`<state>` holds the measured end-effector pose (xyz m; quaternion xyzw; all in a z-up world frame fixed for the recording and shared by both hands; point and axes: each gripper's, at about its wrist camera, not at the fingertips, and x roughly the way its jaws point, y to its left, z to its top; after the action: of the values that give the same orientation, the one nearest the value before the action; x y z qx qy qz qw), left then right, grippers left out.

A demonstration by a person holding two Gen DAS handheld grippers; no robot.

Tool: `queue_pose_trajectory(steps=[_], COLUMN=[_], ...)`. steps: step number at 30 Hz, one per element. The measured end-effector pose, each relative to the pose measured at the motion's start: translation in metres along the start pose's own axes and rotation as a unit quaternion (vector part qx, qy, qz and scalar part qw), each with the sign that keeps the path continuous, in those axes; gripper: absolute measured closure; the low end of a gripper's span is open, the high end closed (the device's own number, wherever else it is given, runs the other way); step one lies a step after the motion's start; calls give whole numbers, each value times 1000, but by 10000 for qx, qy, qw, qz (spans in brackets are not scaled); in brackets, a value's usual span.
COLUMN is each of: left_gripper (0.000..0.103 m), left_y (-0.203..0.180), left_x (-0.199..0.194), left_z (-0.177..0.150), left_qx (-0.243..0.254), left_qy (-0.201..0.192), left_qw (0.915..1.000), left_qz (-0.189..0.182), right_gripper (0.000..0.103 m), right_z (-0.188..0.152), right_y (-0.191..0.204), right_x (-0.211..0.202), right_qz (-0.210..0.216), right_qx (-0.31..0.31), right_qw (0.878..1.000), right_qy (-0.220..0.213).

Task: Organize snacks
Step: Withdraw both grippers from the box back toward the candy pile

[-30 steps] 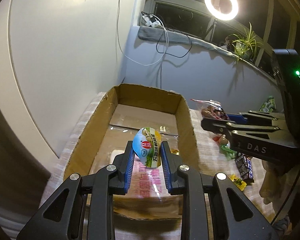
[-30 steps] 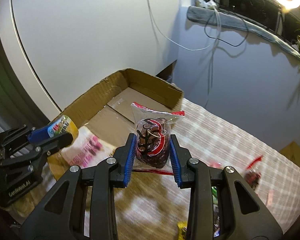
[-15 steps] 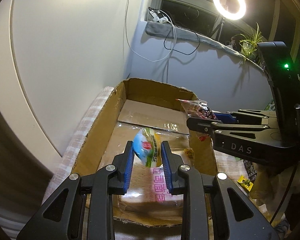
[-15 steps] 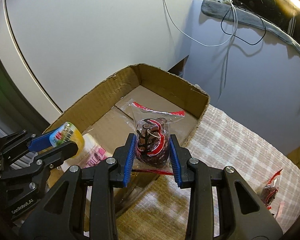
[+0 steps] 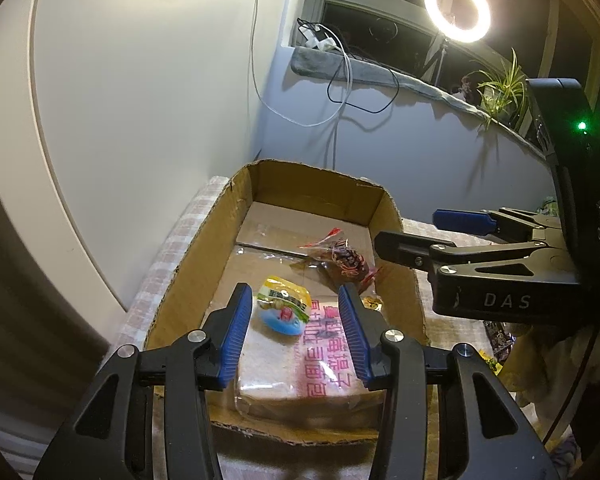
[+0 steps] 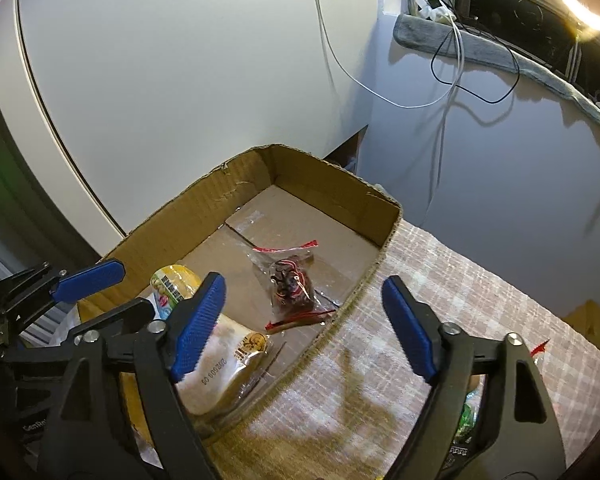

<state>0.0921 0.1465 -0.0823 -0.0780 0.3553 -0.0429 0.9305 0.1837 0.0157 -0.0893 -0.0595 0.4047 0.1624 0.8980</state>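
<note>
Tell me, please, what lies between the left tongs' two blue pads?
In the left wrist view, the yellow-and-blue snack packet lies between the opening left tongs, touching neither pad, resting on the bread bag.

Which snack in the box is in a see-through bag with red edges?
The dark snack lying alone on the cardboard box floor. The blue-and-yellow packet is printed all over, and the big bread pack has pink writing.

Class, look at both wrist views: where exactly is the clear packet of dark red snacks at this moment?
The clear packet lies on the floor of the cardboard box, toward its right wall, just beyond the bread bag and right of the blue-and-yellow snack pack. Neither gripper touches it.
</note>
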Motion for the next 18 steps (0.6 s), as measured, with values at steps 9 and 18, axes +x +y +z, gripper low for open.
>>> queue_pose_trajectory(steps=[9, 18], left_gripper=[59, 59], left_y=[-14, -47], left_x=[-11, -19], left_z=[-1, -8], left_qx=[48, 212], left_qy=[-55, -67], left_qw=[9999, 9991], left_qz=[-88, -352], right_gripper=[15, 15], right_z=[-10, -43], right_y=[-14, -55], right_x=[-30, -70], right_qz=[-113, -552], right_qx=[123, 328], right_qw=[9998, 9979], right_qy=[-129, -117])
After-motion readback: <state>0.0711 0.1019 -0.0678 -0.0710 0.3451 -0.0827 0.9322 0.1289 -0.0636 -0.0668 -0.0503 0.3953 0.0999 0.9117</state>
